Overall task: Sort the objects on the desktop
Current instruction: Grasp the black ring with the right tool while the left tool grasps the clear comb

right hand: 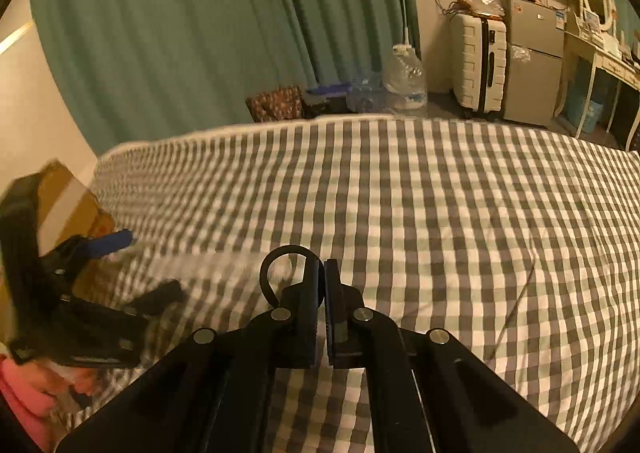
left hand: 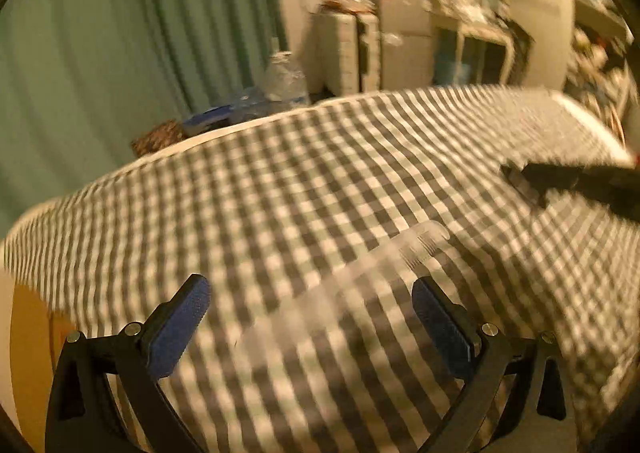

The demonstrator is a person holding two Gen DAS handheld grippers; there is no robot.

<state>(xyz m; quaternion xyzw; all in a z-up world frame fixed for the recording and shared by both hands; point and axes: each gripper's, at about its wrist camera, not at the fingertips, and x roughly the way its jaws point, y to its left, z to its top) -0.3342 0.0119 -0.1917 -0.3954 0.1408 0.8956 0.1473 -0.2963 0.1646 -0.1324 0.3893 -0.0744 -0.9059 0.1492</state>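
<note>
A clear plastic comb (left hand: pixel 404 253) lies slantwise on the grey-and-white checked cloth (left hand: pixel 280 181), blurred by motion. My left gripper (left hand: pixel 310 285) stands open just above it, blue pads (left hand: pixel 440 321) wide apart and the comb's near end between them, not gripped. My right gripper (right hand: pixel 322 265) is shut on a thin black loop (right hand: pixel 280 257) that curls out to the left of its fingers; what the loop belongs to is hidden. In the left wrist view the right gripper (left hand: pixel 532 175) is a dark blur at the right edge. The left gripper (right hand: pixel 136 269) shows at the left of the right wrist view.
A brown cardboard box (right hand: pixel 68 193) stands off the cloth's left edge. A thin dark stick or wire (right hand: pixel 516 309) lies on the cloth to the right. A pink sleeve (right hand: pixel 24 401) is at the lower left. Water bottles (right hand: pixel 404 81), a suitcase (right hand: pixel 476 61) and green curtains stand beyond.
</note>
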